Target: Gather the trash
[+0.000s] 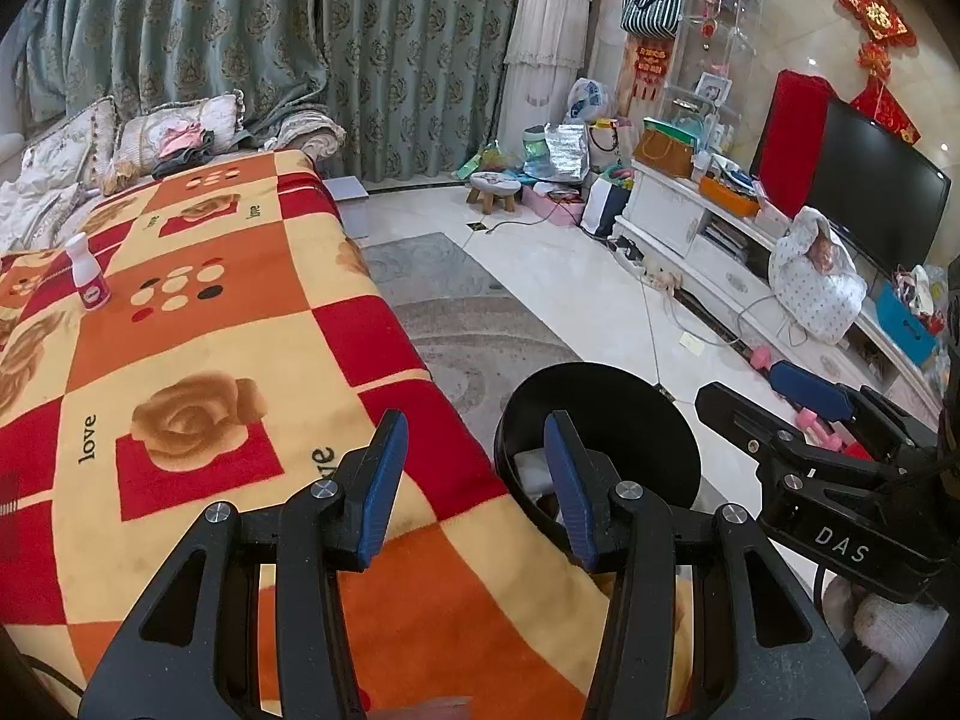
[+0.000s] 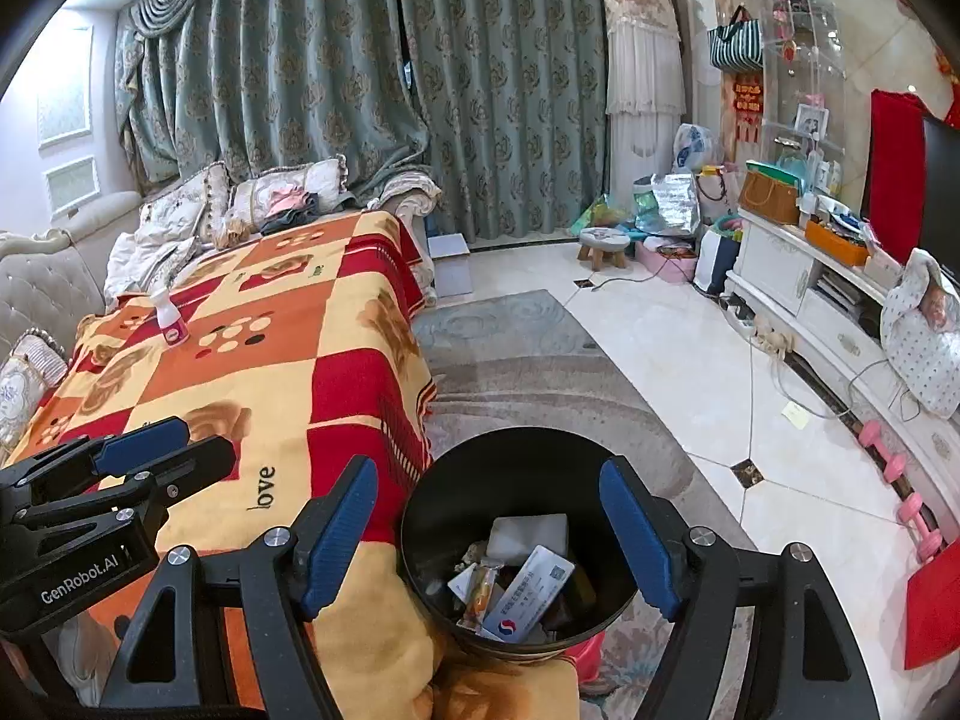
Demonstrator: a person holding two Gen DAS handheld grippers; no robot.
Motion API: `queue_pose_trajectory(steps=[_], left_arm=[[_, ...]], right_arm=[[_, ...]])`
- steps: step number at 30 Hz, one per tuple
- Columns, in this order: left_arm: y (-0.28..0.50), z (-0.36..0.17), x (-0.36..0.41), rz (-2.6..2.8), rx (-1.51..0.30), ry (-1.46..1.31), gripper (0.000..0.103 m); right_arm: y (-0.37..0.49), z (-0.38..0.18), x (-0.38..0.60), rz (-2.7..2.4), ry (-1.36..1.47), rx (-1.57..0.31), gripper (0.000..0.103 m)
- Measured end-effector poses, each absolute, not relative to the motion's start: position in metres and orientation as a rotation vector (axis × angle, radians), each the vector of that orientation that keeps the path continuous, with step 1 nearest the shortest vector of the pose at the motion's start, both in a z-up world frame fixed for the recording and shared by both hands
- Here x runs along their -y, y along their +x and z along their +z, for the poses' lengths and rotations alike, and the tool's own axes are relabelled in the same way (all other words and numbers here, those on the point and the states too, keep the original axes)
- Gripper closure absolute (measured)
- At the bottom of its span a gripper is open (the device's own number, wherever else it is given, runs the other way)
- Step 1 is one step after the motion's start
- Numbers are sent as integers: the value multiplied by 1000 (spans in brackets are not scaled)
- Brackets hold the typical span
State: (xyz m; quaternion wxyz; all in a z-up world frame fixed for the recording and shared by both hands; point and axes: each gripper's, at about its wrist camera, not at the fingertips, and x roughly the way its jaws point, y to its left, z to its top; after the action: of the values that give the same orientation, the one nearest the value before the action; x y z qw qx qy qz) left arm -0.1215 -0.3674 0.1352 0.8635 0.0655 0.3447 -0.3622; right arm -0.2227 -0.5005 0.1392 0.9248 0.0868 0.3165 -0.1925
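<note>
Both jaws are standing open and empty: the right gripper (image 2: pixel 489 531) is hovering over the black trash bin (image 2: pixel 420 516), the left gripper (image 1: pixel 474 483) beside it, above the blanket (image 1: pixel 210 360). A small white bottle (image 1: pixel 87 279) is standing far beyond the bin.

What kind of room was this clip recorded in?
Most likely a home living room. A sofa with cushions stands by full-length curtains, and a TV sits on a low white cabinet along the opposite wall. A blanket-covered table stands in the middle.
</note>
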Motion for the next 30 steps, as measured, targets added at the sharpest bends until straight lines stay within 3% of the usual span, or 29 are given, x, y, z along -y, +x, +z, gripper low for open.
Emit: queue_pose_trajectory(steps=[30], left_arm=[[-122, 136, 371, -766, -730, 144, 57]], right_arm=[[-223, 140, 502, -395, 180, -651, 27]])
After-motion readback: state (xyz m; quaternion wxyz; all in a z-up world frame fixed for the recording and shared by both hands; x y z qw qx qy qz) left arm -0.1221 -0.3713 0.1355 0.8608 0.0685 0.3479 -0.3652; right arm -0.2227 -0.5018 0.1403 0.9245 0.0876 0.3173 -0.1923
